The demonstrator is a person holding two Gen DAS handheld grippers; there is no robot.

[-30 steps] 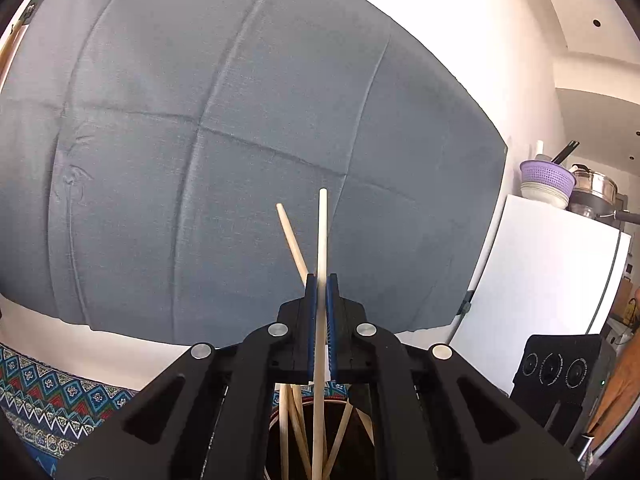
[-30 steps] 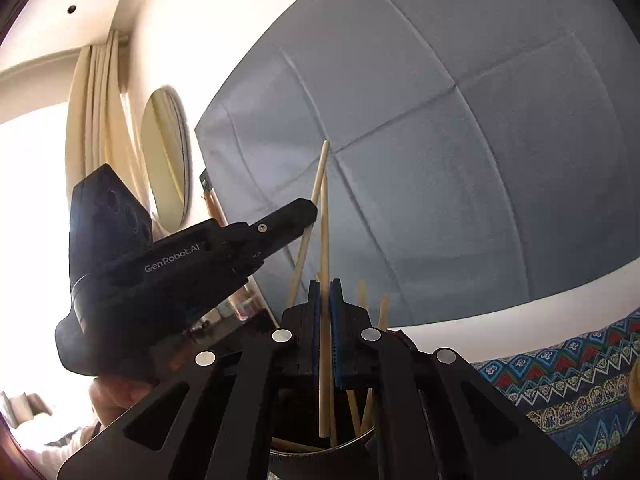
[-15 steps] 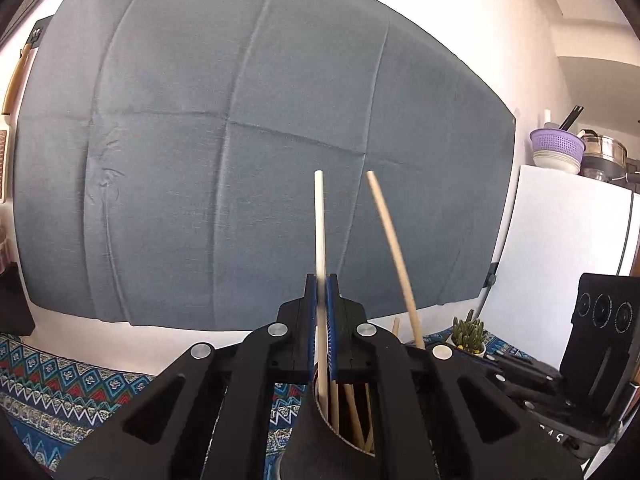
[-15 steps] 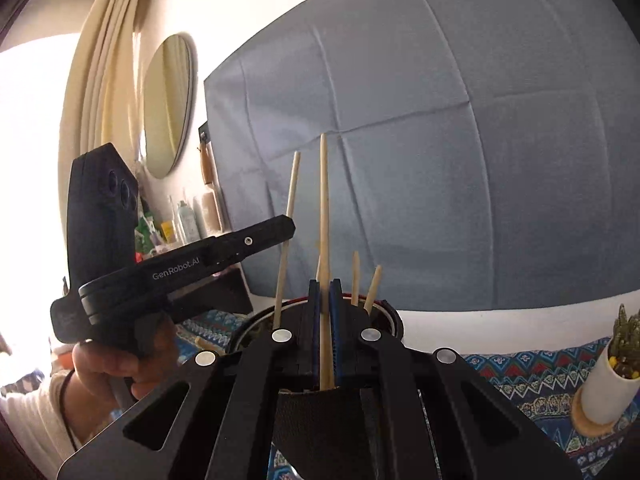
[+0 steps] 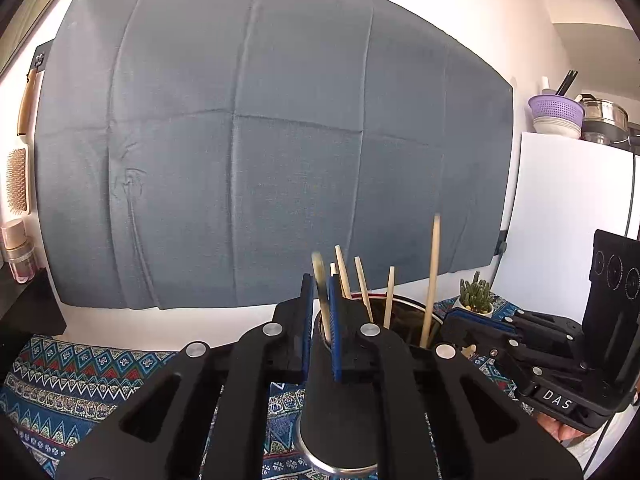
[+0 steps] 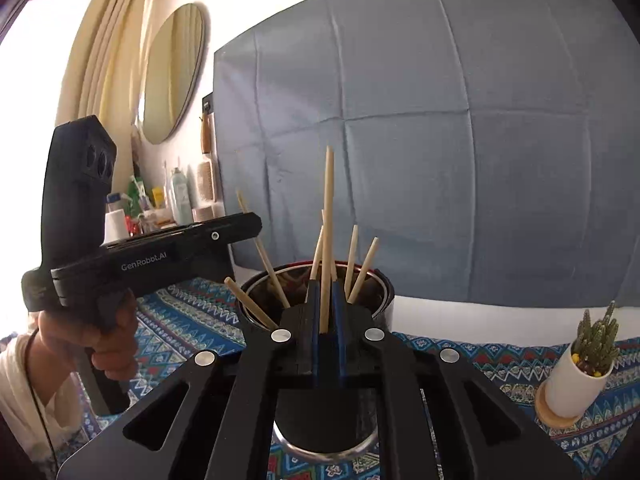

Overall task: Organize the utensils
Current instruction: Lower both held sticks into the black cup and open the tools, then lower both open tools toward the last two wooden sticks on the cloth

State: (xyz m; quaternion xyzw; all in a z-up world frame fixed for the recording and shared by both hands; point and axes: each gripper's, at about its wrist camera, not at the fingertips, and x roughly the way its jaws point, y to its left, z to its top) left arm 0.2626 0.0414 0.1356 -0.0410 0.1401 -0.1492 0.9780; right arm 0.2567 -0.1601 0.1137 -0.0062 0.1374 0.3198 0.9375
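Cactus pot (image 6: 576, 376) stands right of chopstick-filled holder (image 6: 384, 292), near blue cloth (image 6: 440, 120).

Slender pale wooden chopsticks (image 6: 328, 216): seven countable from right wrist view, six standing in holder, one lying across rim at left. Round dark metal holder cup (image 6: 384, 300): one. Small green cactus in white cylindrical pot (image 6: 580, 364): one. Black handheld grippers (image 6: 152, 256): two. Oval wall mirror (image 6: 174, 74): one.
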